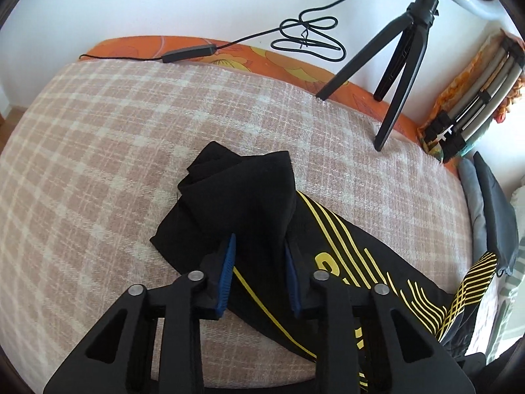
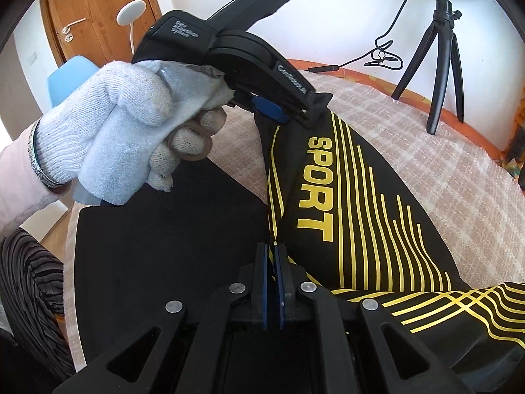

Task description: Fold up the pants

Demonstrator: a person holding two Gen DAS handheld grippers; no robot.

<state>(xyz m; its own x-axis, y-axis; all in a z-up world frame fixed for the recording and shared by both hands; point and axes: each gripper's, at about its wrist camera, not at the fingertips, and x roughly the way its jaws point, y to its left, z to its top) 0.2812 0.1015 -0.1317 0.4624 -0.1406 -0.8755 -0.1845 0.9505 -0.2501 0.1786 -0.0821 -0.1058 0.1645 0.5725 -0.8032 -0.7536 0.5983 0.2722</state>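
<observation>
Black sport pants with yellow stripes [image 1: 344, 249] lie on a plaid-covered bed [image 1: 131, 131]. In the left wrist view my left gripper [image 1: 259, 246] holds a bunched fold of the black fabric between its blue pads, the end of the fabric sticking out past the tips. The right wrist view shows the left gripper [image 2: 295, 111] in a gloved hand, lifting a pant leg printed "SPORT" [image 2: 315, 190]. My right gripper [image 2: 271, 256] is shut on the pants' edge close to the camera.
A black tripod [image 1: 400, 55] with a ring light stands at the bed's far edge, its cable [image 1: 308, 32] lying along the wall. Folded items [image 1: 472, 98] and cushions [image 1: 492, 203] sit at the right. A wooden door [image 2: 98, 10] is at left.
</observation>
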